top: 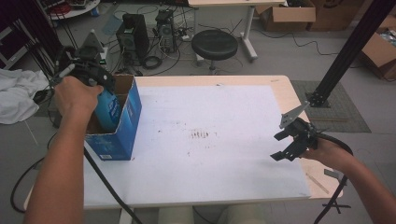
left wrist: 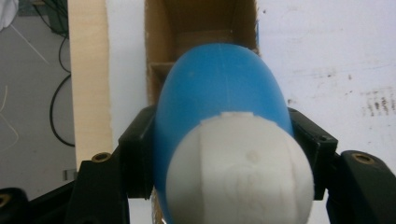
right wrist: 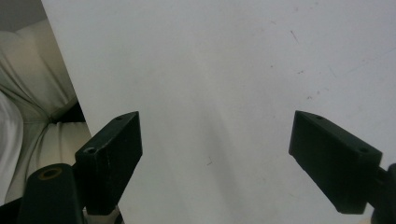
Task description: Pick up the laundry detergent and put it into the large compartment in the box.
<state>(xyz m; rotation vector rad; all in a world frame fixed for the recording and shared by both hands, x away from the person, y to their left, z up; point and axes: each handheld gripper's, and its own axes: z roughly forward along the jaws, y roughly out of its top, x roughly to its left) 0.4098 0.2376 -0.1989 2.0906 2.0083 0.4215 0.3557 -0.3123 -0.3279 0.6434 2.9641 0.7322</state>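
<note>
Two grippers work over a white table (top: 224, 177). At its left edge stands an open blue box (top: 122, 122), cardboard inside, its walls close around a blue bottle (left wrist: 219, 98) with a white cap (left wrist: 238, 172). The left gripper (top: 88, 70) has its jaws clamped on the bottle's sides just below the cap; the bottle's long axis runs down into the box, cap uppermost. Well apart, at the right edge, the right gripper (right wrist: 215, 163) hovers with jaws wide, holding nothing. A stool (top: 215, 44) stands beyond the table.

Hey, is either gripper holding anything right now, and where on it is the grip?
The left gripper clamps a blue bottle on its sides just below the white cap, over the open blue box. The right gripper is open, holding nothing.
</note>
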